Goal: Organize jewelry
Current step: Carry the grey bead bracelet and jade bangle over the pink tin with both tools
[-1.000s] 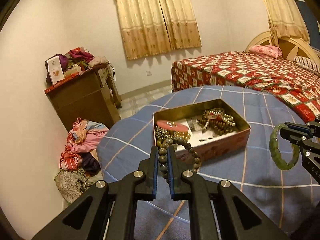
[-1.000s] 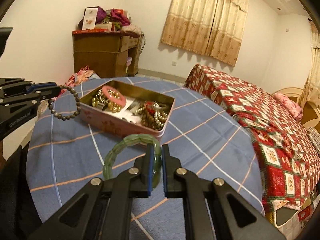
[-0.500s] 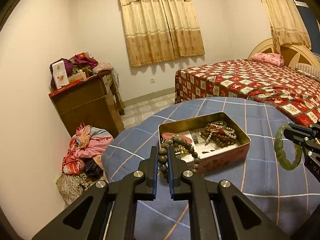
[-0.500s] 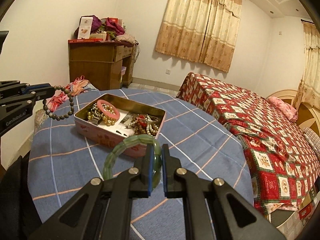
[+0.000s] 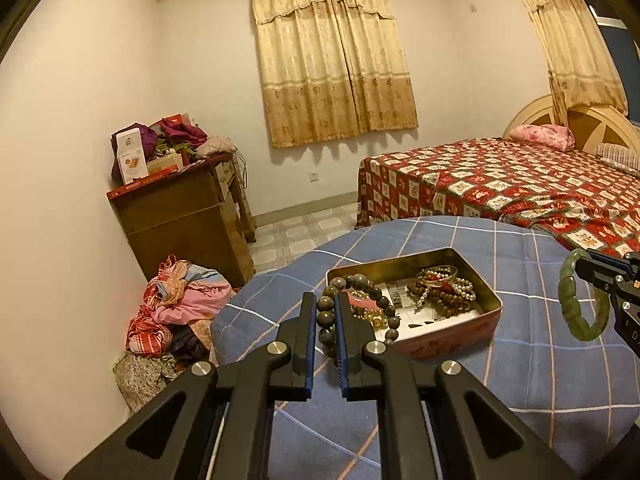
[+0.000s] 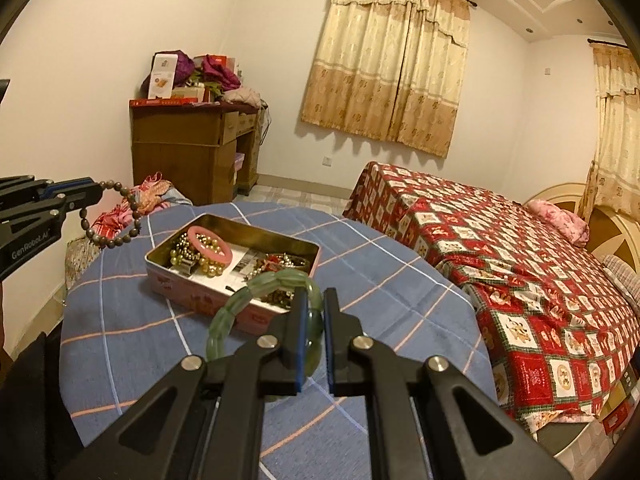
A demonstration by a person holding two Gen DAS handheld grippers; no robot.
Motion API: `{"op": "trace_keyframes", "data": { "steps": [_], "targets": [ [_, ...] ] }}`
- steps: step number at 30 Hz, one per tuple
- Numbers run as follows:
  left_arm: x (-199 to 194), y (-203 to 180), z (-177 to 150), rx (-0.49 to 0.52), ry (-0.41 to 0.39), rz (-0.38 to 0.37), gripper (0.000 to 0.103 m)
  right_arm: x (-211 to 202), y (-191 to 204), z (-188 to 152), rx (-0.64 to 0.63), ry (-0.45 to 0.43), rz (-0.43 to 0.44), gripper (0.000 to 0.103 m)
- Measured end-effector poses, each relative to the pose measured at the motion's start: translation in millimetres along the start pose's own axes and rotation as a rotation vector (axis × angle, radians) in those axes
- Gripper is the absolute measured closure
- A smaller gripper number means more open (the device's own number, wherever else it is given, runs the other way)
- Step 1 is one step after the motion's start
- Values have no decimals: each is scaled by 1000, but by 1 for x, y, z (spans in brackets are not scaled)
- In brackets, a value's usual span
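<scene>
A pink metal tin stands open on the blue checked tablecloth and holds a pink bangle, gold beads and dark bead strings. My left gripper is shut on a dark bead bracelet, held in the air near the tin's left end; it also shows in the right wrist view. My right gripper is shut on a green jade bangle, held above the cloth on the near side of the tin; the bangle also shows in the left wrist view.
The round table drops off at its left and far edges. A wooden cabinet piled with boxes and clothes stands by the wall, a heap of clothes on the floor. A bed with a red quilt lies to the right.
Both grippers have risen and drawn back from the tin with their bracelets; the tin looks smaller and more of the room shows. Both grips are unchanged.
</scene>
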State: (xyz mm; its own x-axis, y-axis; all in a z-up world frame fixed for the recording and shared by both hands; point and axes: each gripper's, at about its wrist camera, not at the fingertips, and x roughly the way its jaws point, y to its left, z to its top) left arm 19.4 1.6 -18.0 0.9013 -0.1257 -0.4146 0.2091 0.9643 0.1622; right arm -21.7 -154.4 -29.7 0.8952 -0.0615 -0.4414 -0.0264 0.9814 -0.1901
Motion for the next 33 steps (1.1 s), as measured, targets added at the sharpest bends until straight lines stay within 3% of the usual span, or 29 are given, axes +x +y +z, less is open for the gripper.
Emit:
{"op": "trace_keyframes", "data": {
  "steps": [33],
  "targets": [
    [11, 10, 20, -45, -124, 62, 95, 6, -8, 25, 21, -117, -30, 94]
  ]
}}
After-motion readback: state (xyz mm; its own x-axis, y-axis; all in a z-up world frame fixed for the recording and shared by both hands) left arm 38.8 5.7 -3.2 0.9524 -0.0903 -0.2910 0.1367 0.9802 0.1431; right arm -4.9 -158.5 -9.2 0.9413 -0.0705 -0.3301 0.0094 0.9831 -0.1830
